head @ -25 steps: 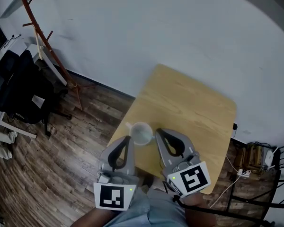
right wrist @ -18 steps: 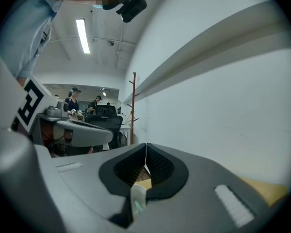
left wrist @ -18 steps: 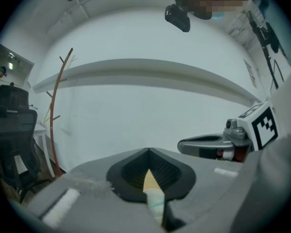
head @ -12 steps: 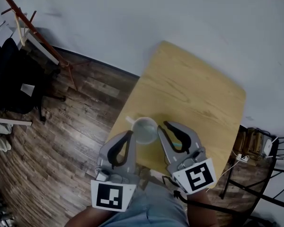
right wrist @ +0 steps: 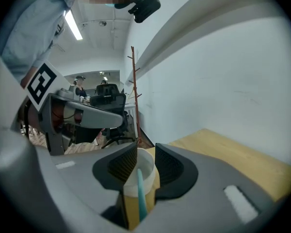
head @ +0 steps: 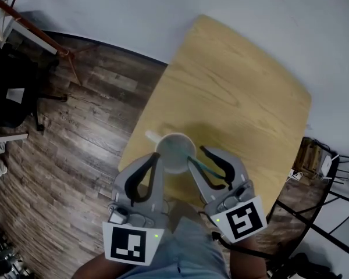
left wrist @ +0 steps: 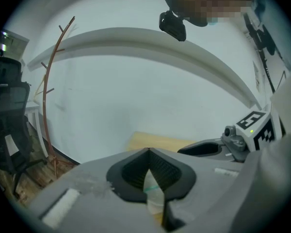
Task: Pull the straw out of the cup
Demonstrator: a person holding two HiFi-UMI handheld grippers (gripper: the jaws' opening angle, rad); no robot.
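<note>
At the cup (head: 174,151)
The right gripper (head: 196,154) is opening its jaws around the straw (head: 205,168); the left gripper (head: 156,156), beside the cup, is pinched closed.

white cup (head: 170,150), teal straw (right wrist: 139,191), tan table (head: 232,97)

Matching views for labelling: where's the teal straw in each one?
Head view: straw just below centre, leaning out of the cup toward lower right.
Left gripper view: straw is probably the thin teal streak at low centre.
Right gripper view: straw at low centre, running up to the cup.
Shared landmark: the white cup, visible in all three.
</note>
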